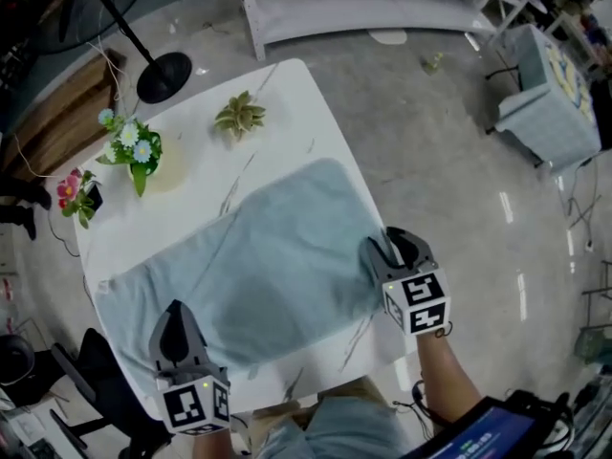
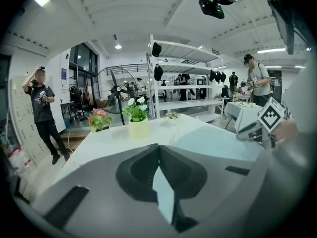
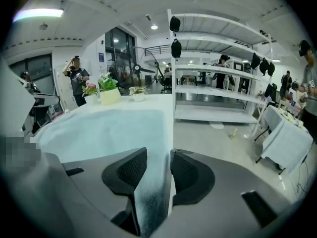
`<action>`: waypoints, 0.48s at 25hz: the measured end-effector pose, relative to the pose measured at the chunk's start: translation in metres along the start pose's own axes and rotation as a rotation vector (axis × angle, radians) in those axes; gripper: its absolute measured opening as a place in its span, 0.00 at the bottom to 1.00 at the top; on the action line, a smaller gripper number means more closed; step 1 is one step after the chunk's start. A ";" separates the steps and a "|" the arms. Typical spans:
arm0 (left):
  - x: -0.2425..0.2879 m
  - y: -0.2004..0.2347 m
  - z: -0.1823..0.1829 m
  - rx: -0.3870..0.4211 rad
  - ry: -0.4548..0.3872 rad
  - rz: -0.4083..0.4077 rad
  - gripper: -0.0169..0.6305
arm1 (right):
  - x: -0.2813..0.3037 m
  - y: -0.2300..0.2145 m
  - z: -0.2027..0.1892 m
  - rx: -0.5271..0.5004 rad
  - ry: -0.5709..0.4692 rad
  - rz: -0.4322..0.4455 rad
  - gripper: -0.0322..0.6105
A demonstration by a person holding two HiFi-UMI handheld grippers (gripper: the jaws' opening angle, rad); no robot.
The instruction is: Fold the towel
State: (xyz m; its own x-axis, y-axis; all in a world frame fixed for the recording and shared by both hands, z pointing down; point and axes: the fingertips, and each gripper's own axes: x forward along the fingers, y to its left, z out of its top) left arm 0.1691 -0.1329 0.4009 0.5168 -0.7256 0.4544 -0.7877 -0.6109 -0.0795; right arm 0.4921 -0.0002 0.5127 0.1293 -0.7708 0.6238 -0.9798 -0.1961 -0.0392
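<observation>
A pale blue towel (image 1: 268, 266) lies spread across the white table (image 1: 296, 132). My left gripper (image 1: 177, 312) sits at the towel's near left edge. In the left gripper view its jaws (image 2: 158, 148) meet at the tips with a wedge of towel (image 2: 166, 192) pinched between them. My right gripper (image 1: 387, 247) is at the towel's near right corner, by the table's right edge. In the right gripper view its jaws (image 3: 158, 155) stand apart, with the towel's edge (image 3: 148, 192) lying loosely in the gap and not pressed. The rest of the towel (image 3: 99, 128) stretches ahead.
At the table's far left stand a pot of white and blue flowers (image 1: 134, 151), a pink flower pot (image 1: 76, 194) and a small succulent (image 1: 239, 115). A fan's base (image 1: 164, 75), a white shelf rack (image 1: 382, 3) and a cloth-covered table (image 1: 550, 98) stand on the floor beyond.
</observation>
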 end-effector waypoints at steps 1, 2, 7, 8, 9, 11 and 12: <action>0.001 0.001 -0.002 -0.003 0.008 0.006 0.04 | 0.003 -0.001 -0.002 0.000 0.006 0.002 0.31; 0.002 0.002 -0.003 -0.006 0.013 0.013 0.04 | 0.004 -0.002 -0.001 -0.001 0.013 0.004 0.31; -0.002 0.015 -0.004 -0.034 0.007 0.038 0.04 | 0.008 0.001 0.003 0.017 0.059 -0.019 0.12; -0.004 0.017 -0.004 -0.041 0.003 0.040 0.04 | 0.005 0.000 0.007 0.040 0.046 -0.022 0.12; -0.007 0.019 -0.004 -0.046 -0.003 0.040 0.04 | 0.000 0.000 0.013 0.065 0.029 -0.018 0.11; -0.012 0.027 -0.003 -0.057 -0.018 0.042 0.04 | -0.010 0.003 0.033 0.094 -0.010 -0.009 0.11; -0.015 0.032 -0.002 -0.065 -0.025 0.046 0.04 | -0.014 0.008 0.044 0.091 -0.027 -0.004 0.11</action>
State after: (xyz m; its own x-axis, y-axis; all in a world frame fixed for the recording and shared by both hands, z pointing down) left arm 0.1355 -0.1406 0.3933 0.4873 -0.7606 0.4290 -0.8304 -0.5555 -0.0417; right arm 0.4891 -0.0172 0.4691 0.1384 -0.7857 0.6029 -0.9615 -0.2526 -0.1085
